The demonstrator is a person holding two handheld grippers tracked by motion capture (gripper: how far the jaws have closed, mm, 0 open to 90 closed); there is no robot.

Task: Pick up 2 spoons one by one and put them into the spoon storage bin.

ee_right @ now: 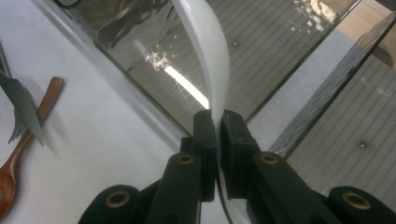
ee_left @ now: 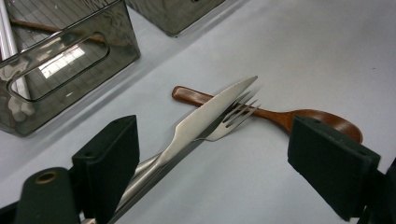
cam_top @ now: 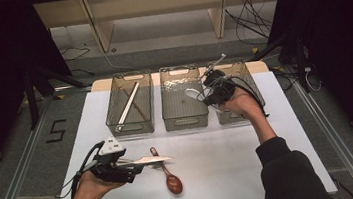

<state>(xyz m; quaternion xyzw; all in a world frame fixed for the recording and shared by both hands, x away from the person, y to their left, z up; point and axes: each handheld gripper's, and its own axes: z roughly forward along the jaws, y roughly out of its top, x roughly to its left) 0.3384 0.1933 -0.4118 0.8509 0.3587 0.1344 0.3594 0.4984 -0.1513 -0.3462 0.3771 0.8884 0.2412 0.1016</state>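
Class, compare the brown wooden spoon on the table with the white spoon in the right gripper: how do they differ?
The wooden spoon is brown; the white spoon is glossy white. The wooden spoon lies flat on the table, partly under a knife and fork; the white spoon is lifted, pinched by the right gripper above the bins. Both are spoons.

High view overhead, facing forward; gripper views close, sharing wooden spoon [ee_left: 299, 117]

Each black tool [ee_right: 215, 122] has padded square jaws and brass-ringed screw holes; the person wears dark sleeves [cam_top: 285, 167].
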